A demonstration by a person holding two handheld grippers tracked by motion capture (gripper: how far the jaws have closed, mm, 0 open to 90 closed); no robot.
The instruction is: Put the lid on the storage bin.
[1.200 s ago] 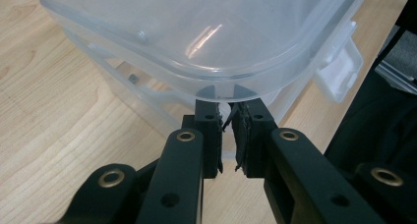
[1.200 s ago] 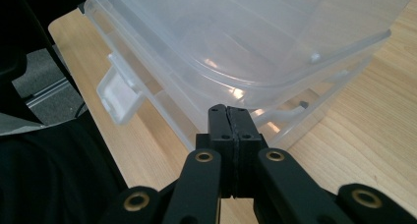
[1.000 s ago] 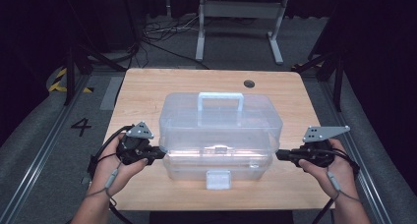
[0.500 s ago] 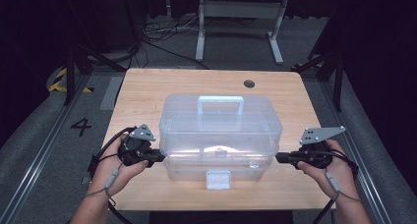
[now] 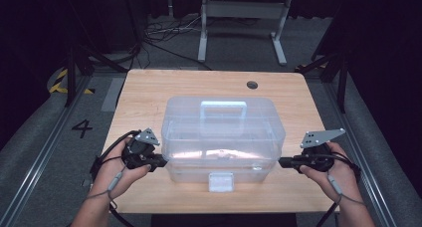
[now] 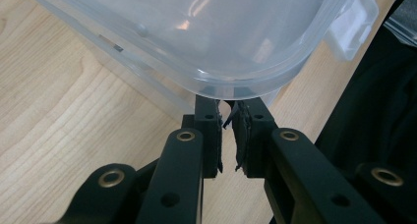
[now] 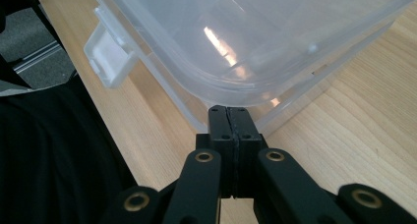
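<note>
A clear plastic storage box [image 5: 224, 137] with a lid, a top handle [image 5: 223, 107] and a white front latch [image 5: 221, 181] stands in the middle of the wooden table [image 5: 149, 90]. My left gripper [image 5: 161, 163] points at the box's near left corner. In the left gripper view its jaws [image 6: 226, 103] stand a narrow gap apart, tips tucked under the lid's rim [image 6: 236, 89], nothing seen between them. My right gripper [image 5: 282, 162] points at the near right corner. Its jaws [image 7: 228, 111] are pressed together, tips just under the rim [image 7: 246, 98].
A small round hole [image 5: 252, 84] sits at the table's far right. Beyond the table, cables and a metal stand [image 5: 244, 18] lie on the dark floor. A person's hands [image 5: 338, 174] hold both grippers near the table's front edge.
</note>
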